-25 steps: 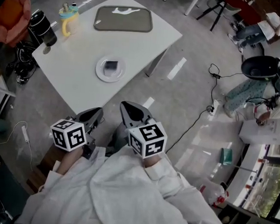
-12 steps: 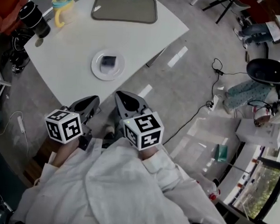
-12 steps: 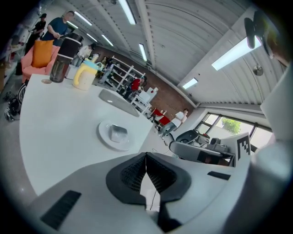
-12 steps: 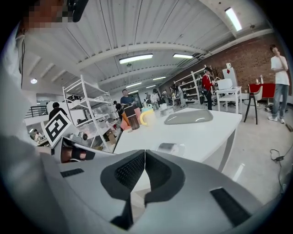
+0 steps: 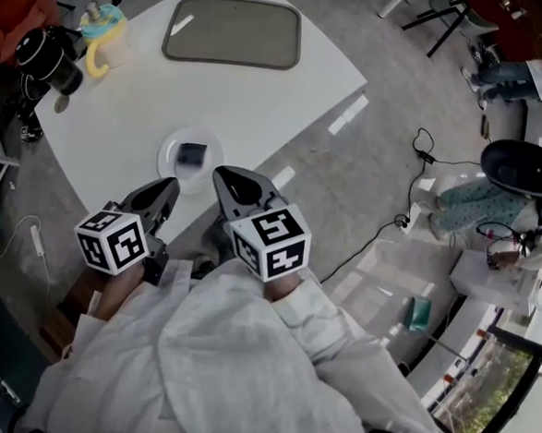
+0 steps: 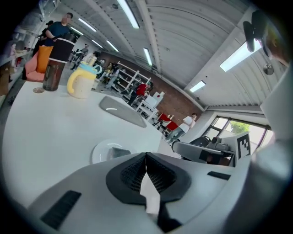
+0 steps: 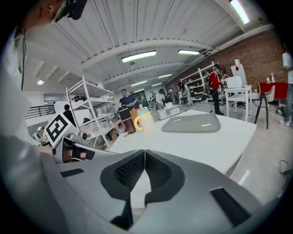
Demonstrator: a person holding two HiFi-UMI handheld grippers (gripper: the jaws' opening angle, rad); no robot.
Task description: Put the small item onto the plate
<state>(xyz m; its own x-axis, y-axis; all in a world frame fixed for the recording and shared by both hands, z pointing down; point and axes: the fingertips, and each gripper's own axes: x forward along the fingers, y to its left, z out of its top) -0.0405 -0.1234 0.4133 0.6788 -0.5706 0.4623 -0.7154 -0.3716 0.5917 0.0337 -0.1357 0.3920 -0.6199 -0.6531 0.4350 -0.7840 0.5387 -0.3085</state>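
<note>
A black bottle (image 5: 43, 54) and a yellow cup (image 5: 103, 40) are seen well to the left of the white plate (image 5: 168, 164), on the white table (image 5: 121, 108). The left gripper (image 5: 169, 185) is held just in front of the plate, with its jaws pressed together and nothing between them. The small dark item (image 5: 193, 155) is lying on the plate. The right gripper (image 5: 220, 173) is held just to the right of the plate, and its jaws are also closed and empty. A grey tray (image 5: 233, 32) is set well behind the plate.

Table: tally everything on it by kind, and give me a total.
Tray: 1
Plate: 1
Small dark item, on the plate: 1
Yellow lidded cup: 1
Dark tumbler: 1
Small disc beside the tumbler: 1
Total: 6
</note>
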